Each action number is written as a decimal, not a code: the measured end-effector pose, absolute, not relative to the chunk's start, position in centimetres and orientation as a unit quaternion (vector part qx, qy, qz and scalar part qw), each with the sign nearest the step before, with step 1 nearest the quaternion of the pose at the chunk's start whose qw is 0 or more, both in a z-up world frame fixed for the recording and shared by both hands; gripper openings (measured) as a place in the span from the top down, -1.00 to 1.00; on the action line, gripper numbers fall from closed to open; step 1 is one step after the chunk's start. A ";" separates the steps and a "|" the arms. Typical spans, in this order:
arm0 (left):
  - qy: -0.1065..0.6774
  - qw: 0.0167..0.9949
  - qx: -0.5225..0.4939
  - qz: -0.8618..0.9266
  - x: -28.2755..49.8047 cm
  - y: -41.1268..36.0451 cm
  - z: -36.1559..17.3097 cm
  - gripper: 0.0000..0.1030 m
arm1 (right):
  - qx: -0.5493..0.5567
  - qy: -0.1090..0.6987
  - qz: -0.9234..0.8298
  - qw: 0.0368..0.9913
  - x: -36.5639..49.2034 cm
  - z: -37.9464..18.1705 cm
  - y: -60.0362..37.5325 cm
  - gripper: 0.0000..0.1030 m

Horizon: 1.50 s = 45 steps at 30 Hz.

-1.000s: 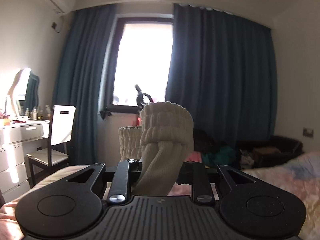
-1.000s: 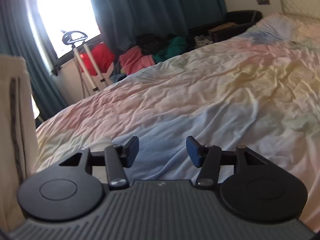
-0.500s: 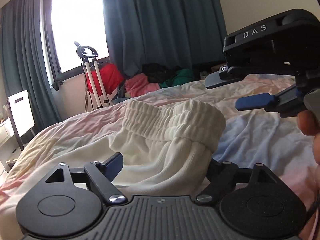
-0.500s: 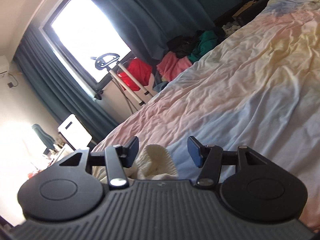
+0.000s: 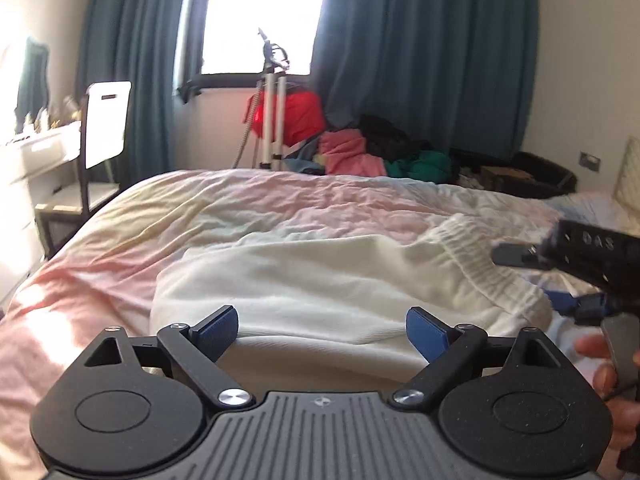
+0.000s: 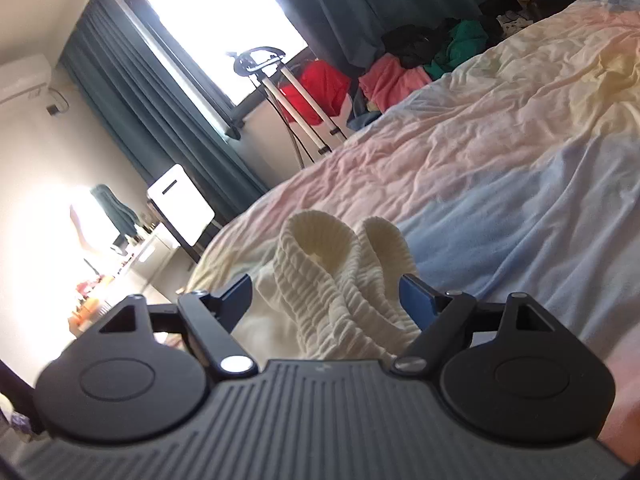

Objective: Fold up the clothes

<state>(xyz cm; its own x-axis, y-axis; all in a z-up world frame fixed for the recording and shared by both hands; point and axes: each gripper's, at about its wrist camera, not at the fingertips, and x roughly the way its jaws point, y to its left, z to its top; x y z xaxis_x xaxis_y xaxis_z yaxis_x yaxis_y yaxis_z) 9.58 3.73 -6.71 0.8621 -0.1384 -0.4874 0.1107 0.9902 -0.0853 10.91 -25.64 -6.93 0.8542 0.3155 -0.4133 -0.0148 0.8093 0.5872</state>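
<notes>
One cream garment (image 5: 340, 276) lies folded on the bed (image 5: 280, 204), its ribbed waistband (image 6: 340, 276) doubled into two humps at the end toward the right gripper (image 6: 326, 296). Two grippers are in view. The left gripper (image 5: 322, 326) sits over the garment's near edge, jaws opening and wide apart, pads clear of the cloth. The right gripper's jaws are also opening, with the waistband between them but not pinched. Beyond the garment the wrinkled pastel sheet runs bare to the far edge. One white chair (image 5: 106, 120) stands by a dresser (image 5: 28, 156), and a pile of clothes (image 5: 360, 152) lies below the window (image 5: 260, 16) and teal curtains (image 5: 424, 52).
</notes>
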 end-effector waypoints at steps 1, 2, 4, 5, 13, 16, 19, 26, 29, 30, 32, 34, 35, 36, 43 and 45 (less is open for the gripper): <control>0.261 0.964 -0.035 -0.046 9.3 4.1 -6.9 -0.79 | 0.292 0.268 0.083 0.914 11.1 -7.4 -25.4 -0.61; 0.267 0.962 -0.043 -0.028 9.0 4.5 -7.1 -0.78 | 0.291 0.281 0.075 0.911 11.3 -7.9 -25.3 -0.61; 0.280 0.959 -0.042 -0.011 9.0 5.2 -7.5 -0.74 | 0.290 0.300 0.061 0.907 11.5 -8.9 -25.0 -0.63; 0.287 0.957 -0.038 -0.006 8.9 5.3 -7.7 -0.73 | 0.294 0.310 0.058 0.902 11.7 -9.6 -25.0 -0.64; 0.291 0.957 -0.002 0.004 5.6 4.0 -8.1 -0.73 | 0.386 0.360 0.097 0.844 13.8 -13.7 -25.4 -0.80; 0.293 0.956 -0.007 0.006 5.1 4.3 -8.0 -0.73 | 0.378 0.342 0.121 0.852 13.2 -12.5 -24.9 -0.62; 0.295 0.955 -0.018 0.010 5.0 4.8 -7.9 -0.73 | 0.378 0.318 0.147 0.857 12.5 -11.2 -24.8 -0.53; 0.289 0.953 -0.087 -0.016 4.4 6.7 -6.8 -0.74 | 0.326 0.377 0.118 0.859 13.2 -12.3 -23.6 -0.48; 0.268 0.950 -0.159 -0.015 3.7 9.1 -5.6 -0.81 | 0.313 0.381 0.112 0.863 13.0 -12.2 -23.5 -0.26; 0.260 0.949 -0.180 0.003 3.5 10.1 -5.4 -0.88 | 0.307 0.375 0.114 0.867 12.7 -11.7 -23.5 -0.05; 0.260 0.939 -0.224 0.035 3.5 12.3 -5.5 -0.90 | 0.295 0.356 0.113 0.879 12.2 -10.7 -23.3 0.13; 0.292 0.912 -0.284 0.047 4.2 14.5 -6.5 -0.90 | 0.290 0.338 0.113 0.888 11.6 -9.8 -23.3 0.24; 0.315 0.893 -0.319 0.045 4.8 15.7 -7.4 -0.90 | 0.293 0.329 0.114 0.891 11.5 -9.4 -23.4 0.25; 0.336 0.869 -0.361 0.035 5.2 16.6 -8.4 -0.86 | 0.296 0.319 0.117 0.893 11.4 -9.1 -23.5 0.27; 0.384 0.817 -0.431 -0.005 5.8 17.1 -11.0 -0.66 | 0.283 0.268 0.132 0.912 11.2 -7.1 -23.0 0.29; 0.385 0.817 -0.429 -0.003 5.6 17.0 -10.9 -0.47 | 0.263 0.254 0.137 0.921 10.9 -6.4 -22.5 0.29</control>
<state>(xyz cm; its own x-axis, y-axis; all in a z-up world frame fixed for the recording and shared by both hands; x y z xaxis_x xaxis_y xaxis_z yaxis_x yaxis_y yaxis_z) 5.60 17.04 -10.88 0.7030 -0.3352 -0.6273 -0.3253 0.6327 -0.7027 10.86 -22.47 -6.39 0.8338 0.3853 -0.3953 -0.1180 0.8240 0.5541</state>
